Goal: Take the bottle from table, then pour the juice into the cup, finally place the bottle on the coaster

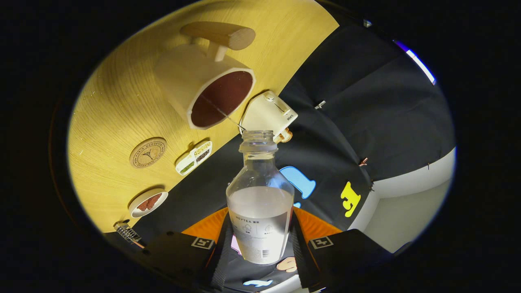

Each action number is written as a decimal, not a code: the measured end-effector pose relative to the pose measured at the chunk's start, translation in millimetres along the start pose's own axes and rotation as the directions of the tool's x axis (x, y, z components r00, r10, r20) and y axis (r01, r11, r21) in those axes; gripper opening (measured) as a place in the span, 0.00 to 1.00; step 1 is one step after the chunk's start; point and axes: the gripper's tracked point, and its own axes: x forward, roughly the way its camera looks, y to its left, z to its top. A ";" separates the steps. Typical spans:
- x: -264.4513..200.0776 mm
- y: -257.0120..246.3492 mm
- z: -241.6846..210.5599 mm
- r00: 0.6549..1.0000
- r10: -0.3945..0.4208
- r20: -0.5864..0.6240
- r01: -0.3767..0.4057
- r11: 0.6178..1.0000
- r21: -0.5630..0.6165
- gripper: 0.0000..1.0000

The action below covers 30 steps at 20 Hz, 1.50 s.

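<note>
My gripper (260, 244) is shut on a clear plastic bottle (260, 203) with a pale label, both fingers pressing on its lower body. The bottle is uncapped and tilted, with whitish liquid in its lower half. A thin stream runs from its open neck (257, 140) into the white cup (203, 87), whose inside looks dark reddish brown. The cup has a wooden handle (220, 34) and stands on the yellow wooden table (118, 106). A round cork coaster (148, 152) lies on the table beside the cup, apart from the bottle.
A small white appliance (269, 114) sits near the table's edge just beyond the bottle's neck. A white divided tray (193, 158) and a small dish with brown contents (148, 202) lie close to the coaster. A small dark ribbed item (127, 232) lies near the dish. Black cloth hangs past the table.
</note>
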 end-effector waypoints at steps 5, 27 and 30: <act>-3.6 17.0 -4.8 0.997 0.062 -0.052 -0.053 0.986 0.157 0.70; -24.2 19.1 8.4 0.978 0.209 0.008 0.021 -0.135 0.991 0.71; -24.9 20.4 9.2 0.977 0.205 0.053 -0.001 -0.249 0.969 0.70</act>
